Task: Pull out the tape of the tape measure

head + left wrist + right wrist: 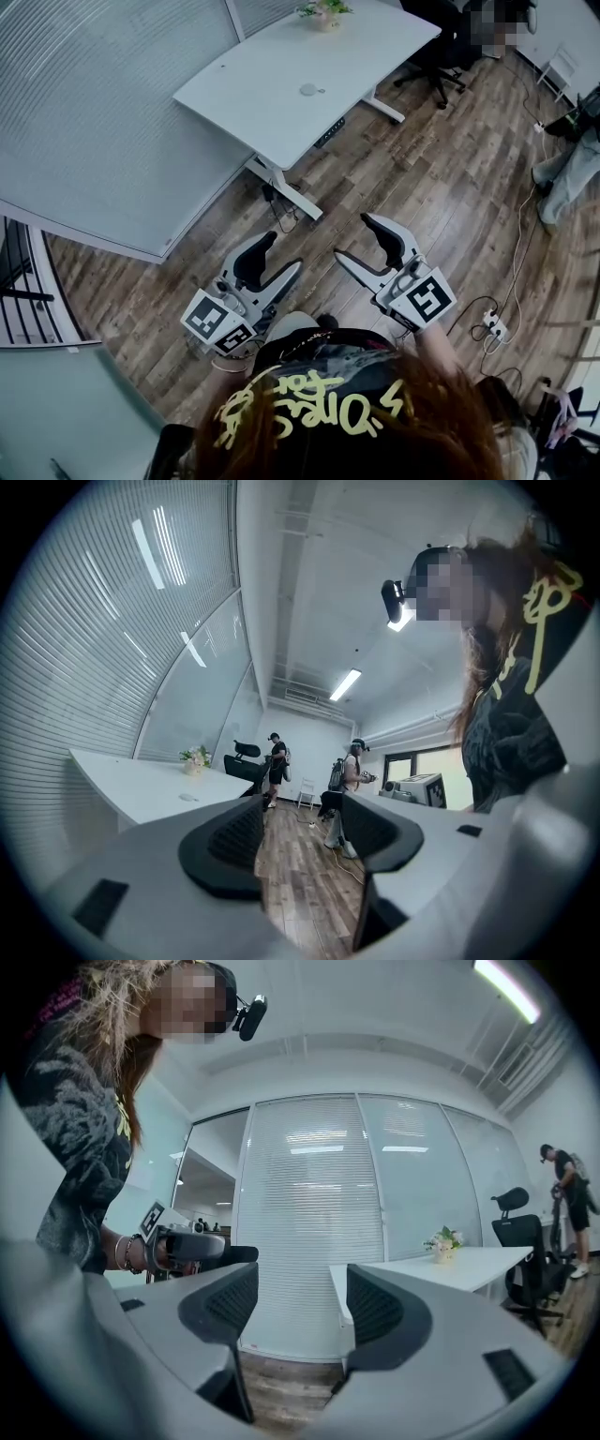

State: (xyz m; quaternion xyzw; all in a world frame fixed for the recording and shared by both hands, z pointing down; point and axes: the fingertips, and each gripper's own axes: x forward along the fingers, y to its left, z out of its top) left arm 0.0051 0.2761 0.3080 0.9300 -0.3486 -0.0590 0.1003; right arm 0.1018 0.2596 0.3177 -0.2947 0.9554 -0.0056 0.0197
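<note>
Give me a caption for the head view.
Left gripper and right gripper, open and empty, above a wood floor near a white desk.

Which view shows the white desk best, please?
The head view: the desk shows whole from above, legs too. The left gripper view shows it low and nearly edge-on, and the right gripper view shows only part of it.
</note>
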